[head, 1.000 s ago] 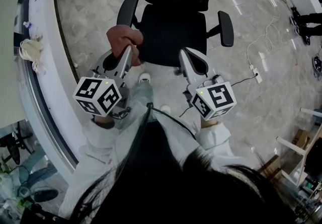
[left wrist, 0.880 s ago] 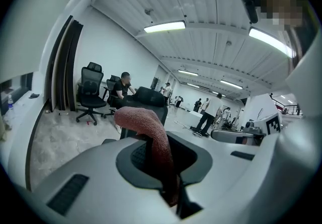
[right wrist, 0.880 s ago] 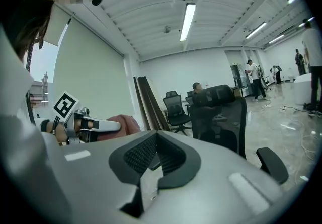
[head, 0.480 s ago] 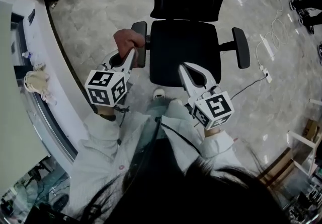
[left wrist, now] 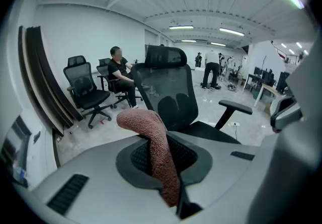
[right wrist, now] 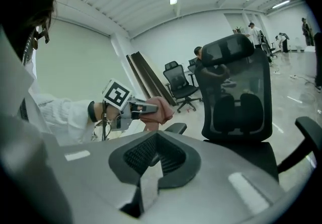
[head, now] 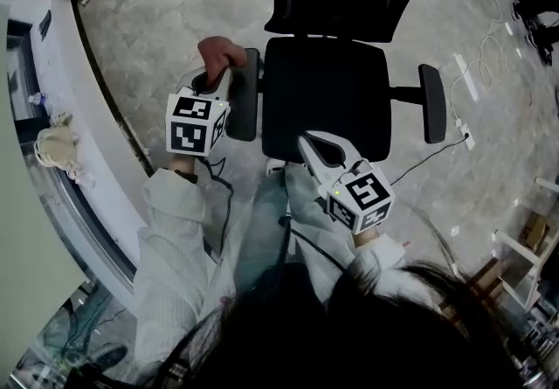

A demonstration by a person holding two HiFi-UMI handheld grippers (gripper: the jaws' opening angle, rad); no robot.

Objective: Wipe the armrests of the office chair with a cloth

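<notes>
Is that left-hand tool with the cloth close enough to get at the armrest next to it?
Probably yes: the left gripper, shut on the cloth, hangs right beside that armrest, and nothing stands between them.

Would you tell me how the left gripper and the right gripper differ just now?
The left gripper is clamped on a pinkish cloth; the right gripper is shut on nothing. The left gripper is beside one armrest; the right gripper shows over the seat front edge. Both point toward the chair.

My head camera looks steeply down on the chair (head: 325,99); cameras on my left tongs (head: 220,77) and right tongs (head: 307,144) look along their jaws at it.
</notes>
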